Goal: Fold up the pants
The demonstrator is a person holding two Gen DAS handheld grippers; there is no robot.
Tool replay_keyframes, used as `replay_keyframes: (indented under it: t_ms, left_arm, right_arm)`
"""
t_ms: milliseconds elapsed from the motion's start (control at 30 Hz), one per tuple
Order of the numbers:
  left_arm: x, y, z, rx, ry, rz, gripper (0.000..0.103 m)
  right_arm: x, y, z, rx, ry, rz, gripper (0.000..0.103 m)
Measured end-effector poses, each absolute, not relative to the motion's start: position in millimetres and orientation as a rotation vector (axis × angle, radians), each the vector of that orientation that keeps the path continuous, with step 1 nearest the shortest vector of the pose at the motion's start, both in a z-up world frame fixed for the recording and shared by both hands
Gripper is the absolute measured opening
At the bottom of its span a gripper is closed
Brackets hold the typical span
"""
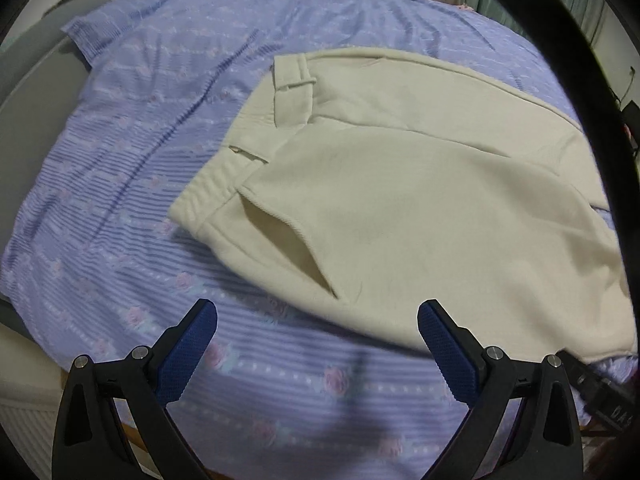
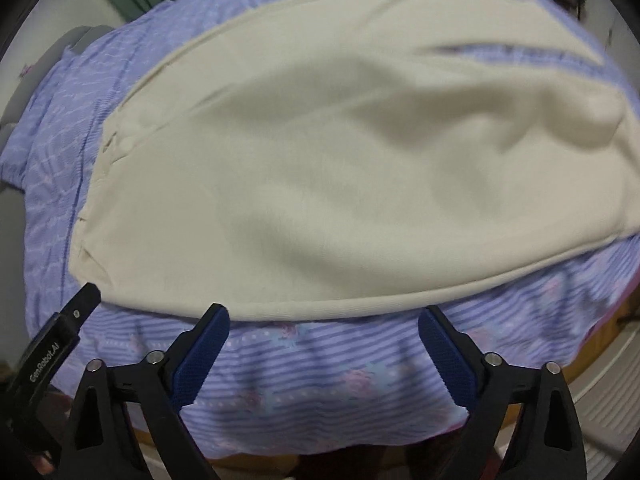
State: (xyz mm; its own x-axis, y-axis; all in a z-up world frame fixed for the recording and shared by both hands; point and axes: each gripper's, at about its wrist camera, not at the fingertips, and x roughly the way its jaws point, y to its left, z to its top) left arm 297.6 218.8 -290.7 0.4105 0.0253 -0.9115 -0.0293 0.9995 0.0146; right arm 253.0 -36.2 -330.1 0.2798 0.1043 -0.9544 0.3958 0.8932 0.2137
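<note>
The cream pants (image 1: 400,200) are spread flat on the bed (image 1: 120,200), along its near edge. Soft, light, limp cloth is expected; the hem seam should be pinched. The left gripper (image 1: 318,344) and right gripper (image 2: 323,350) are held open, empty.

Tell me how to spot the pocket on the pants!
Find the purple flowery bedspread covering the bed; cream pants lie on it. Near the waistband, look for a slanted slit gaping open, the pocket, darker inside than the smooth cloth around it.
</note>
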Motion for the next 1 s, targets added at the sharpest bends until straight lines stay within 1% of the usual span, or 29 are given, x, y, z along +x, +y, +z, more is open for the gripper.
replay_keyframes:
  t_ms: [100,133,233,300,333,367,400,433,467,500,567,600,633,733,767,900,1000]
  left_arm:
    - [310,221,-309,-0.042,1.198,0.032,0.102]
    - [313,222,-315,-0.058,1.210,0.031,0.102]
    - [325,228,-332,-0.132,1.258,0.026,0.096]
    - [335,234,-342,-0.190,1.281,0.021,0.089]
    - [340,236,-346,-0.221,1.293,0.017,0.086]
    - [344,240,-350,-0.255,1.303,0.013,0.079]
    - [347,242,-352,-0.293,1.305,0.002,0.065]
    - [349,245,-353,-0.339,1.309,-0.014,0.056]
    - [352,247,-352,-0.381,1.315,-0.029,0.040]
    - [355,248,-350,-0.397,1.319,-0.031,0.027]
    - [357,250,-340,-0.396,1.314,-0.033,0.016]
    - [357,248,-331,-0.384,1.307,-0.049,0.012]
    - [356,247,-322,-0.365,1.292,-0.067,0.012]
    - [348,240,-293,-0.271,1.247,-0.102,0.010]
    - [347,240,-284,-0.244,1.235,-0.104,0.010]
    - [343,240,-257,-0.203,1.224,-0.094,0.010]
    - [339,239,-236,-0.203,1.203,-0.096,0.010]
  right_arm:
    - [255,-41,-349,0.542,1.317,-0.212,0.090]
    - [255,-43,-357,0.573,1.327,-0.218,0.087]
    - [260,-43,-375,0.611,1.350,-0.223,0.079]
    - [267,-43,-381,0.614,1.343,-0.230,0.079]
    - [270,-44,-382,0.617,1.341,-0.233,0.077]
    - [275,-45,-385,0.628,1.345,-0.247,0.074]
    - [278,-46,-386,0.641,1.347,-0.260,0.071]
    - [280,-48,-387,0.658,1.343,-0.277,0.064]
    - [282,-50,-385,0.672,1.334,-0.288,0.055]
    - [285,-52,-382,0.673,1.328,-0.290,0.049]
    - [290,-55,-375,0.644,1.319,-0.272,0.029]
    - [292,-55,-369,0.625,1.316,-0.261,0.025]
    - [293,-56,-364,0.617,1.305,-0.250,0.019]
    - [295,-59,-329,0.588,1.258,-0.208,0.016]
    - [292,-55,-315,0.570,1.261,-0.188,0.014]
    - [279,-47,-288,0.554,1.307,-0.134,0.013]
    - [287,-49,-260,0.529,1.251,-0.131,0.013]
